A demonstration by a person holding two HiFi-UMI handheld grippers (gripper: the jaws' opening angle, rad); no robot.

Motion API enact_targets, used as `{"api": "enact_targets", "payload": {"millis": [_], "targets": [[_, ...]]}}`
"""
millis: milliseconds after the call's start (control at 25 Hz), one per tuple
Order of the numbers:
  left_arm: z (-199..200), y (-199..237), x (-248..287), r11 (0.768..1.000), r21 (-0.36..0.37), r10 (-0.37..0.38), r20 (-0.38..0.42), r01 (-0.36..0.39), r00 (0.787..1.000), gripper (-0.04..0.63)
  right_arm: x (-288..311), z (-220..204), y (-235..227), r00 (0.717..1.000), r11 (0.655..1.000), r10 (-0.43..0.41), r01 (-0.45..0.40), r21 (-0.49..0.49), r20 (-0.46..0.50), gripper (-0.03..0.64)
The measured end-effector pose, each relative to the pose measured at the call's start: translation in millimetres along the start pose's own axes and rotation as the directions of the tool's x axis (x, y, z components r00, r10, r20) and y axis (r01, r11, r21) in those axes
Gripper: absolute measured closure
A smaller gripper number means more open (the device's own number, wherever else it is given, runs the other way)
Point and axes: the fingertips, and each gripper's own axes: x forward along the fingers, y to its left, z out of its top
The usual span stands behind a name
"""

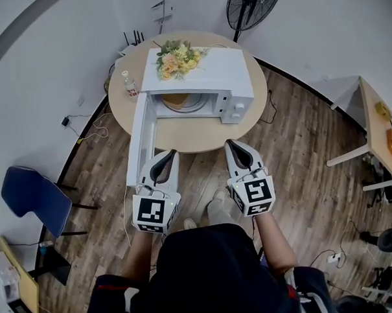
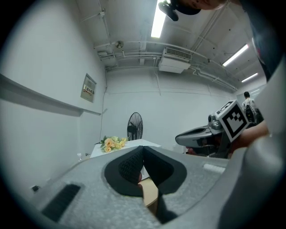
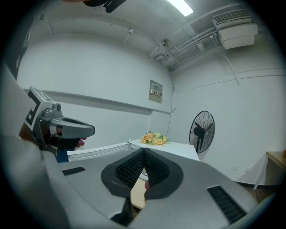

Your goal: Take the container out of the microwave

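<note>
A white microwave point(image 1: 208, 74) stands on a round wooden table point(image 1: 188, 133), its door point(image 1: 138, 139) swung wide open toward me on the left. Inside it, an orange-brown container point(image 1: 175, 100) sits on the glass turntable. My left gripper point(image 1: 172, 153) hangs just short of the table's near edge, beside the open door, shut with nothing in it. My right gripper point(image 1: 229, 144) is level with it on the right, also shut and empty. In the left gripper view the jaws point(image 2: 143, 150) meet; in the right gripper view the jaws point(image 3: 144, 152) meet too.
A bunch of yellow flowers point(image 1: 177, 59) lies on top of the microwave. A small bottle point(image 1: 130, 84) stands at the table's left edge. A standing fan point(image 1: 251, 7) is behind the table, a blue chair point(image 1: 32, 198) at the left, another table point(image 1: 379, 128) at the right.
</note>
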Motion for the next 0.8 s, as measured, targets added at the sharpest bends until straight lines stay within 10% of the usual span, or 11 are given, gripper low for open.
{"api": "enact_targets", "payload": {"millis": [800], "targets": [[10, 9, 146, 0.991, 0.024, 0.132, -0.045, -0.131, 0.990, 0.583, 105, 6, -116, 0.988, 0.988, 0.152, -0.152, 0.014, 0.024, 0.609]]}}
